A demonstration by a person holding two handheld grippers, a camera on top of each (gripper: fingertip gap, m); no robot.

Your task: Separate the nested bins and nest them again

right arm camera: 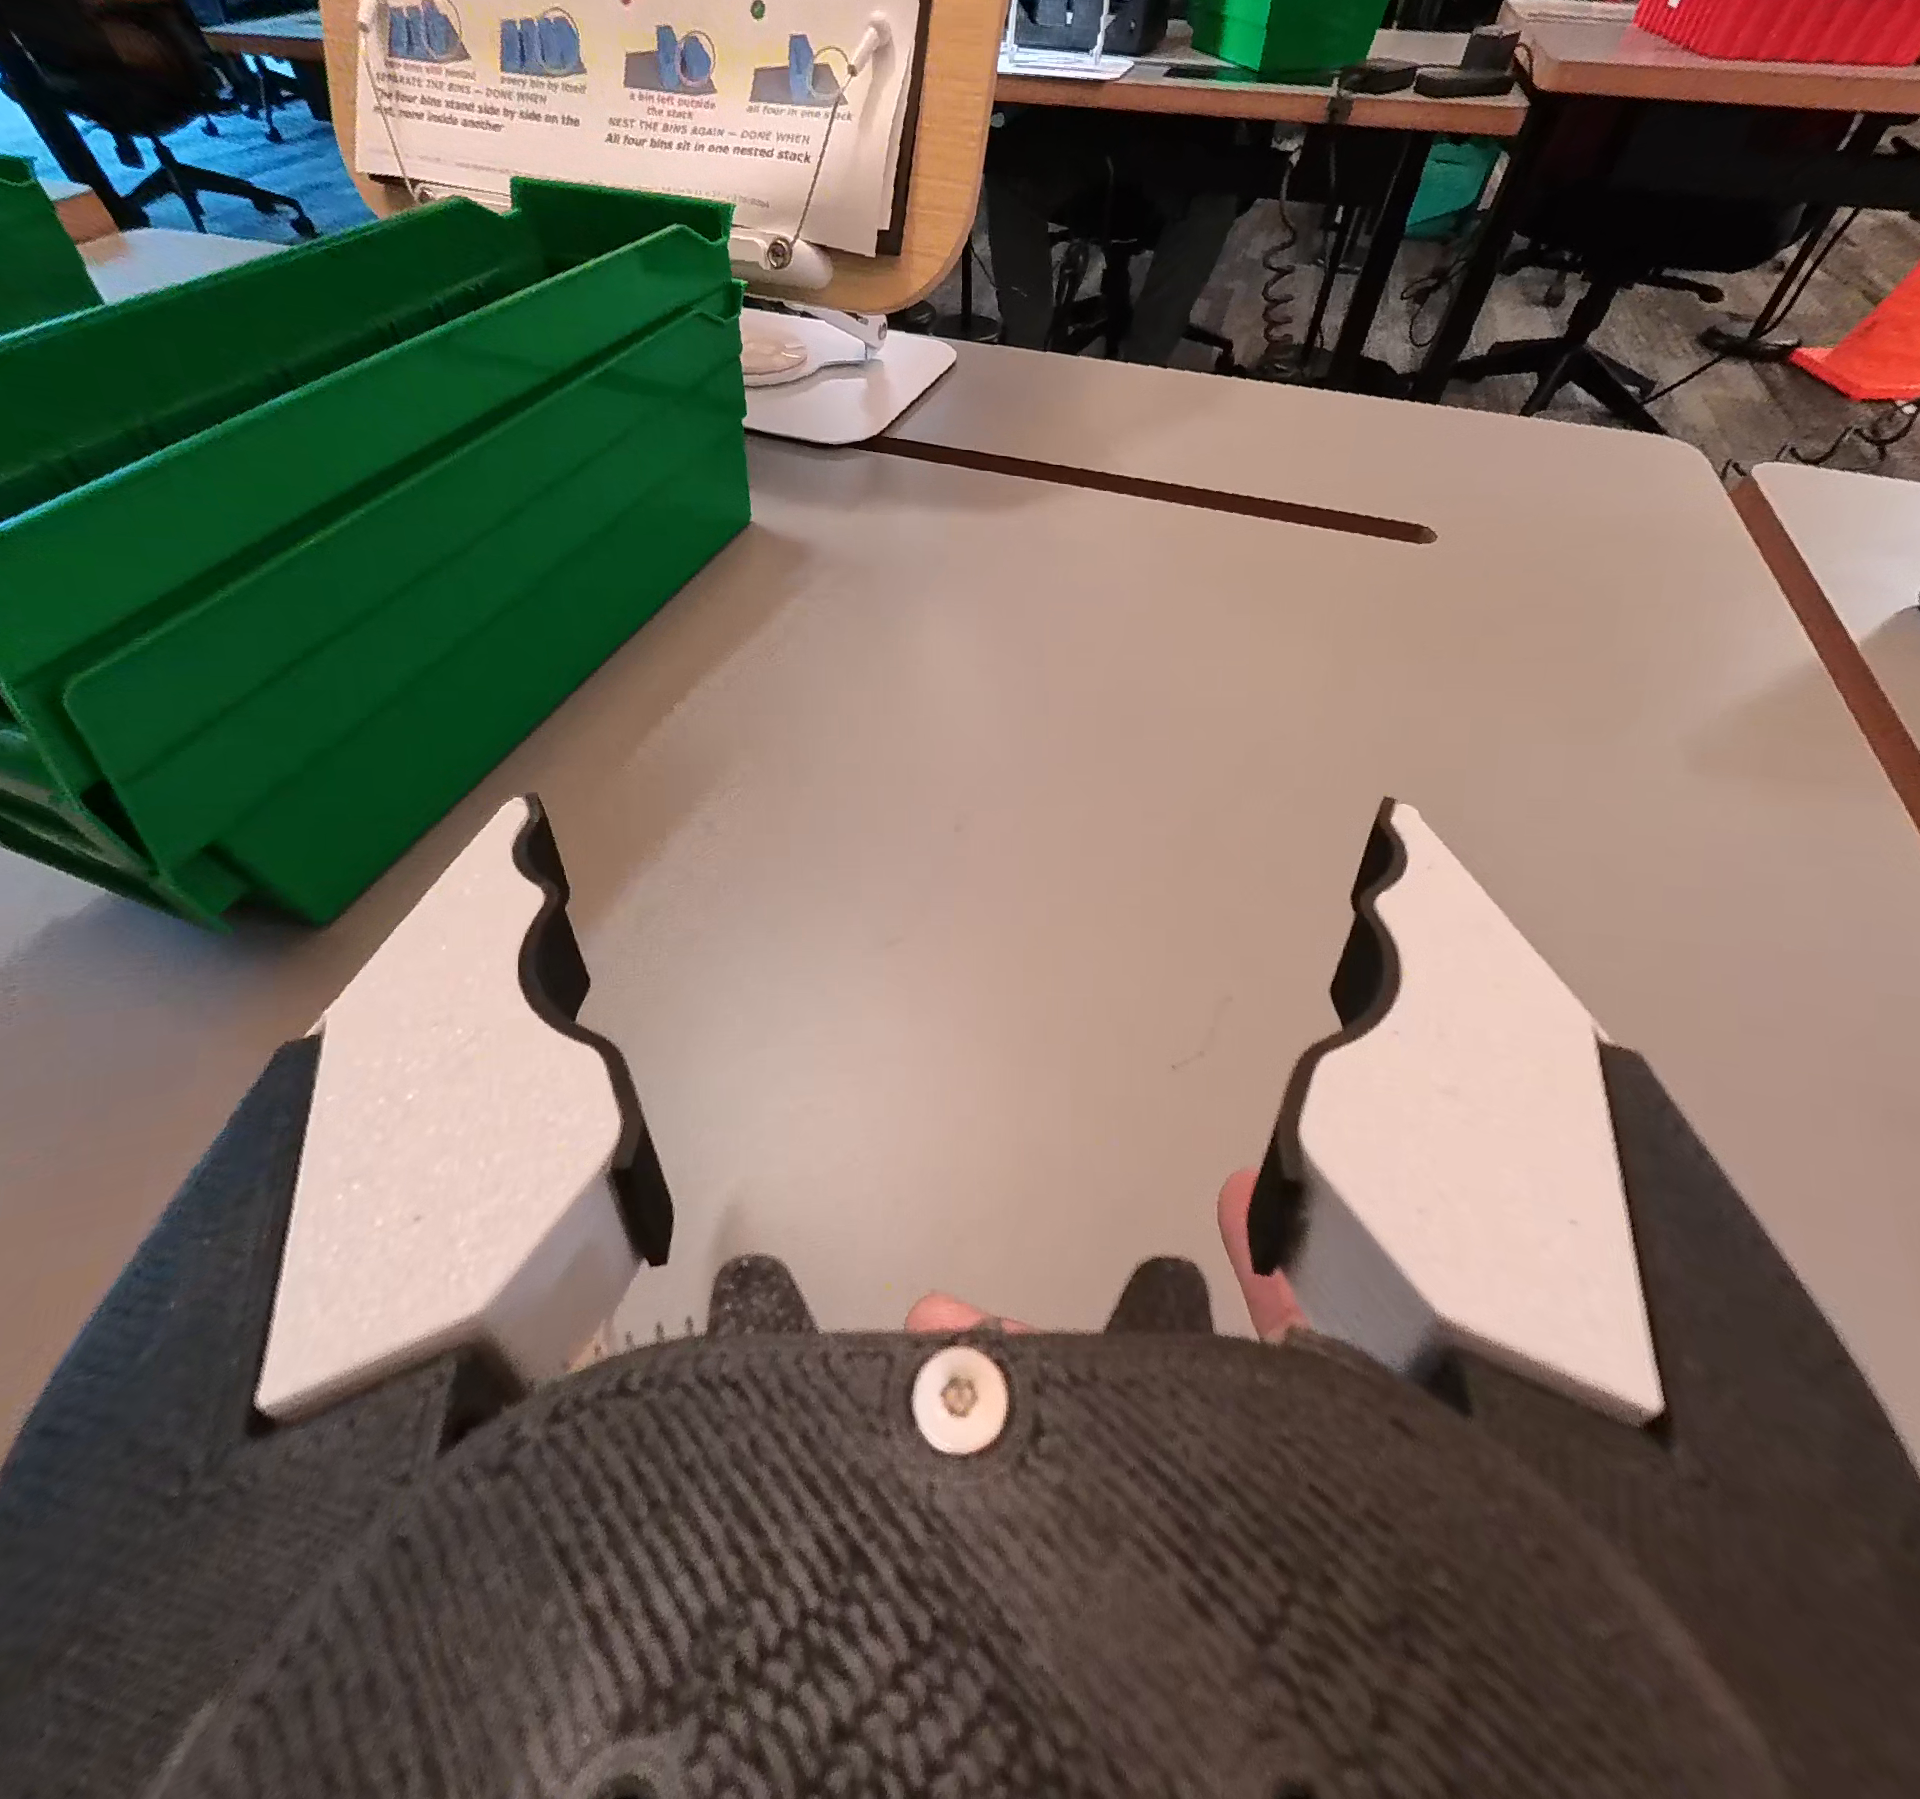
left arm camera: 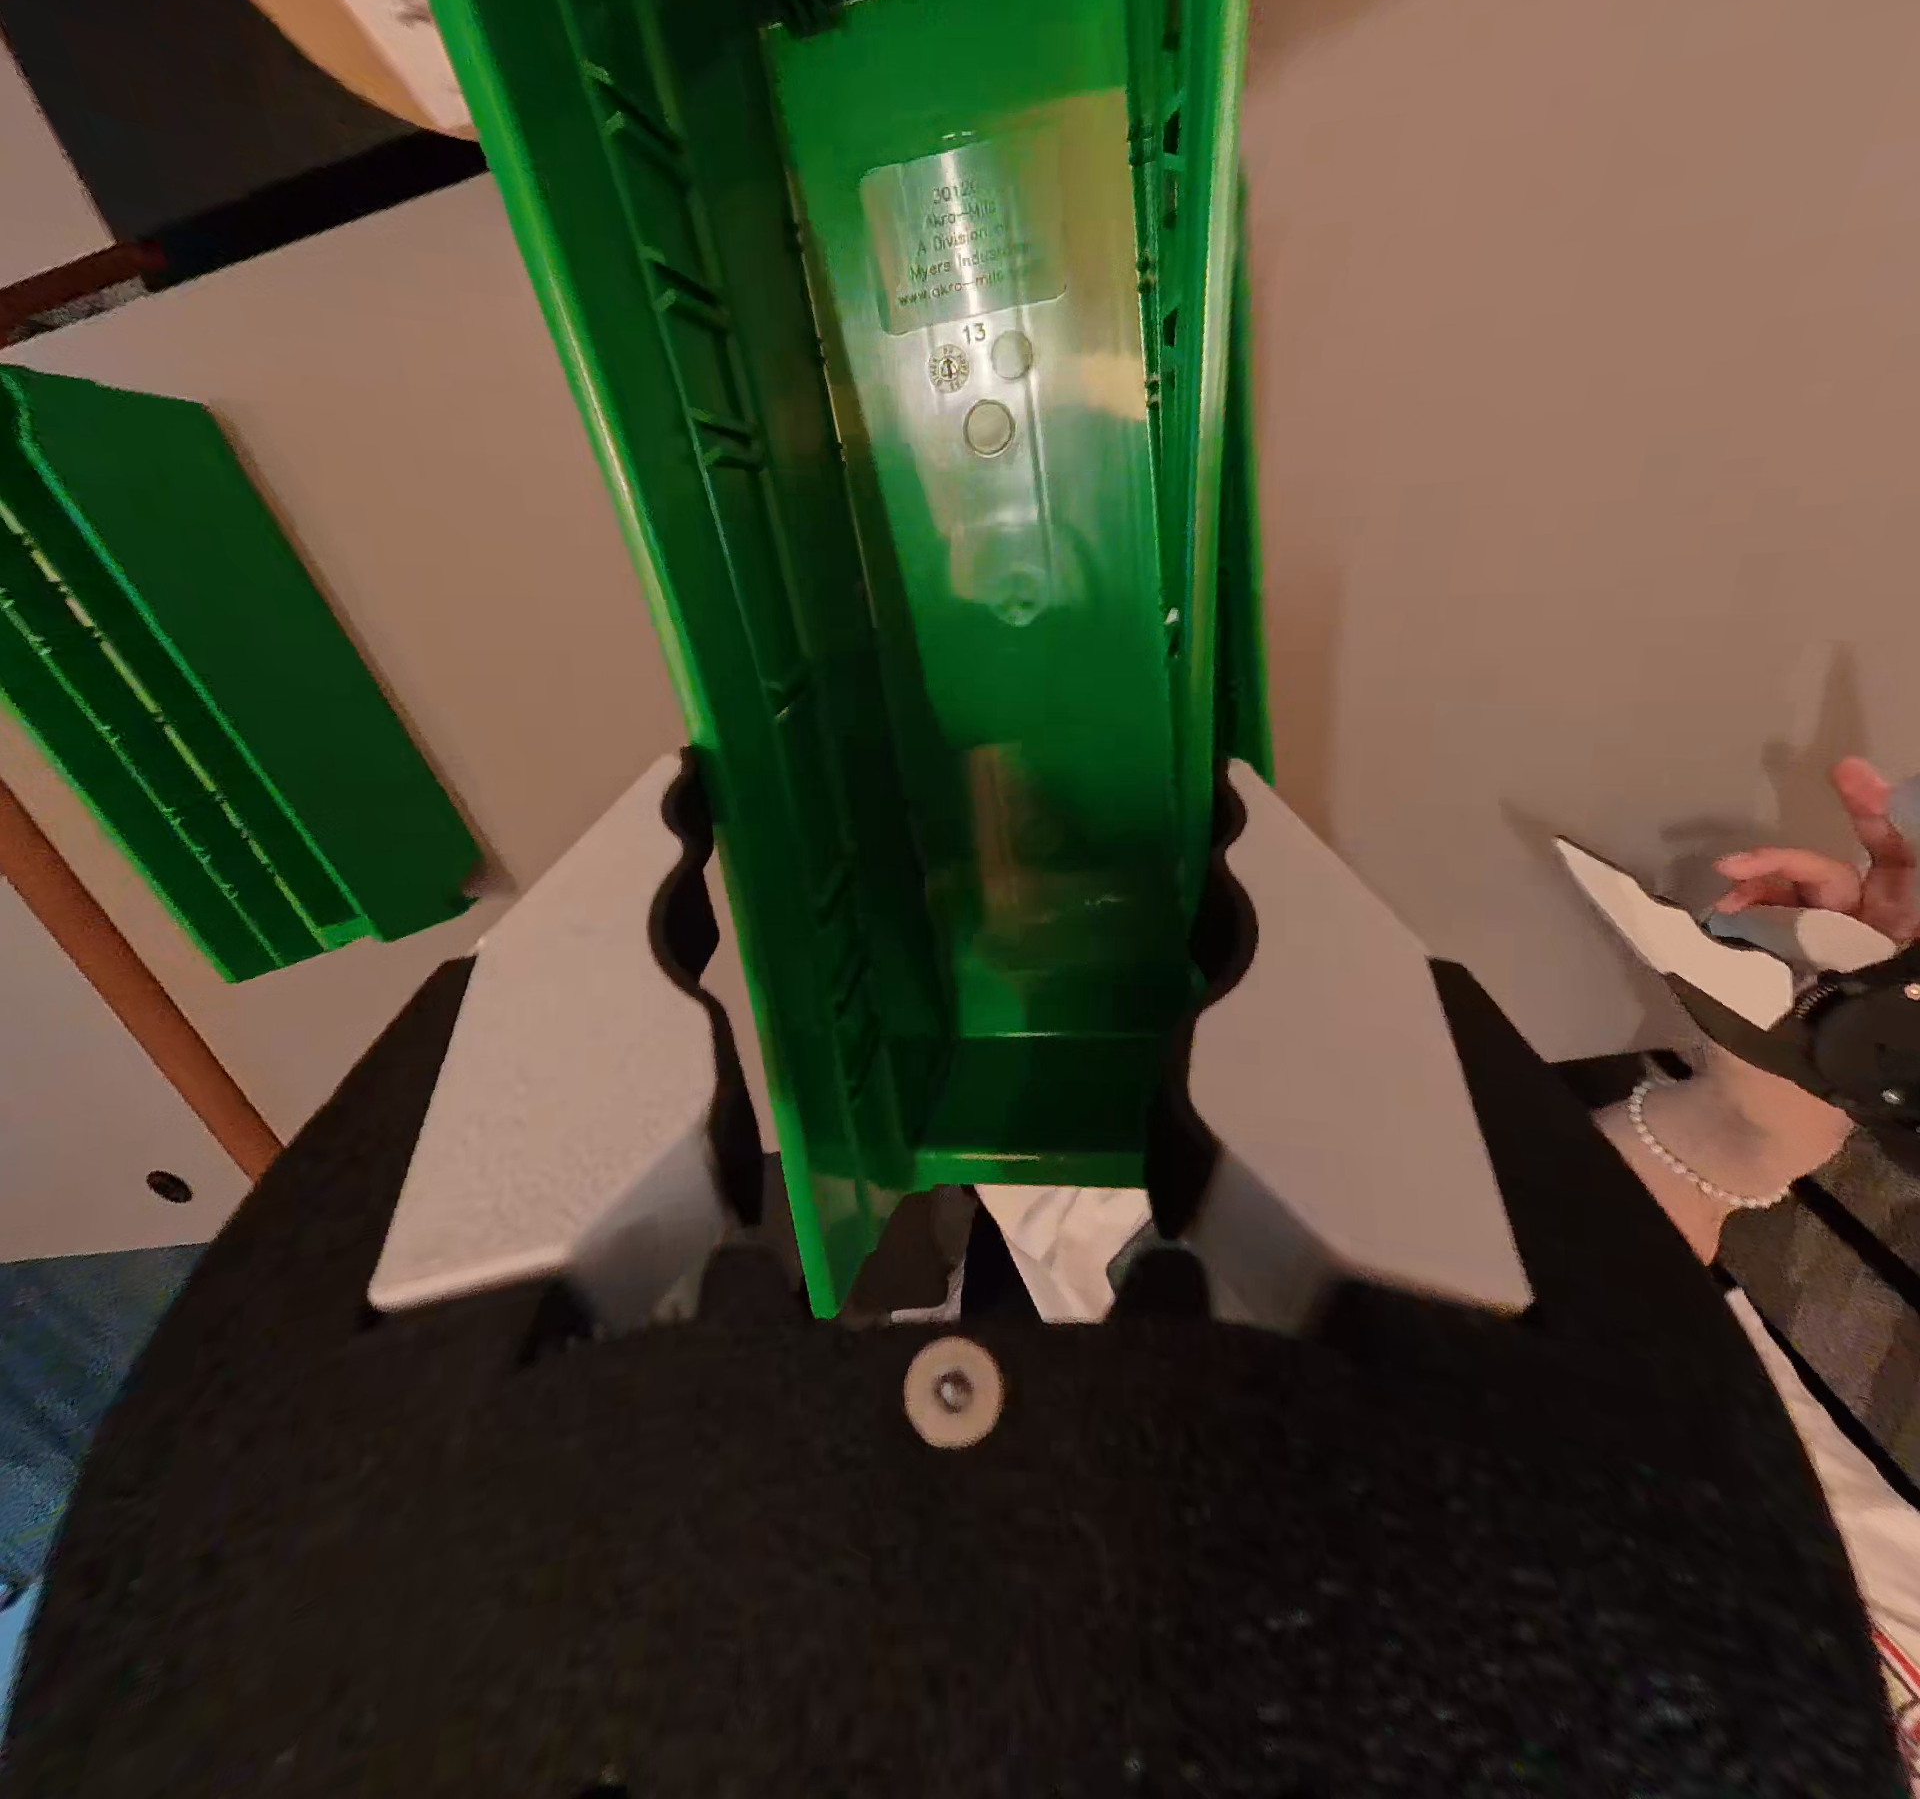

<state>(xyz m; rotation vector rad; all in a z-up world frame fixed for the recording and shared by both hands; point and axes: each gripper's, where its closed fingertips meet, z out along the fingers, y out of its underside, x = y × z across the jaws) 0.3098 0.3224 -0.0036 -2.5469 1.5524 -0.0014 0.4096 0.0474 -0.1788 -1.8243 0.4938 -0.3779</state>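
Green moulded plastic is filling my left wrist view: I am holding one long, narrow green plastic bin (left arm camera: 997, 523) in my left hand-held gripper (left arm camera: 956, 928), its black wavy pads pressing on the two long side walls near the bin's near end. The bin is running straight away from the camera along the fingers, its inside floor facing me, lifted clear of the grey bench (left arm camera: 1558, 399).

Progress, as I judge it: separation is under way, not finished. One bin is out and in my grip. In the right wrist view a stack of green bins (right arm camera: 416, 554) is sitting on the bench (right arm camera: 1039, 710) at the left, and the layered side walls suggest several are nested there yet; I cannot count them surely. The left view is showing that kind of stack (left arm camera: 197, 669) too, off to the left of the held bin and well apart from it. So the held bin needs setting down on its own, the rest need pulling apart, and all the re-nesting is left to do.

My right hand-held gripper (right arm camera: 956, 928) is gaping wide with nothing between its fingers, hovering over bare bench. The stack is lying ahead and to its left, near the left fingertip but not touching.
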